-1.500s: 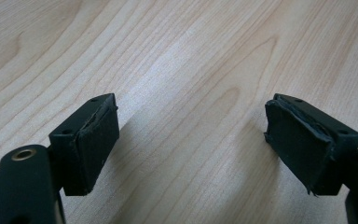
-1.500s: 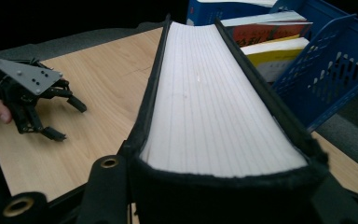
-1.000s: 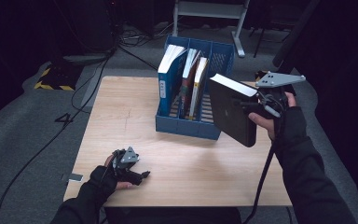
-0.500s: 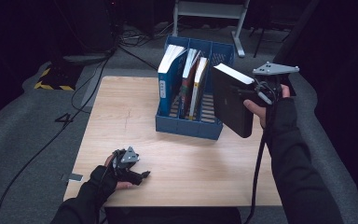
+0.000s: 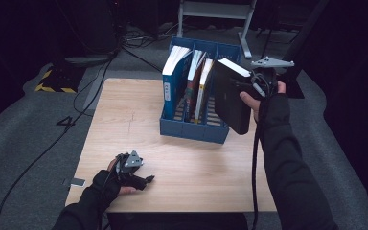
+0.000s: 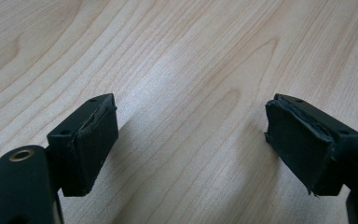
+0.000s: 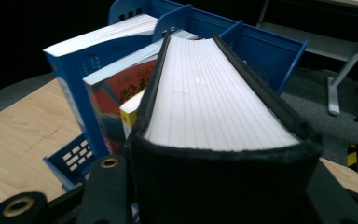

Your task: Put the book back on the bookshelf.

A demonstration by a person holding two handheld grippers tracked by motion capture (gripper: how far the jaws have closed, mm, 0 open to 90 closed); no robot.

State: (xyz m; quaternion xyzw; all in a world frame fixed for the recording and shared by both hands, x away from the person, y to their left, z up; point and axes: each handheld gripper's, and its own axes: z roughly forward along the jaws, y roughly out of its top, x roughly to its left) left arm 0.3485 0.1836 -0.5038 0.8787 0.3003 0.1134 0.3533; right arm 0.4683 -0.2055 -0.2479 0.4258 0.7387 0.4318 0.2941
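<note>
Spanning the frame, a pale wooden table (image 5: 124, 120) carries a blue file rack (image 5: 191, 128) near its far right edge, three books (image 5: 191, 81) standing upright in its slots. Black book (image 5: 230, 96) held upright off the table at the rack's right end, clamped across its thickness in the right gripper (image 5: 247, 88). Left gripper (image 5: 141, 182) rests at the near left of the table, jaws wide apart, holding nothing
</note>
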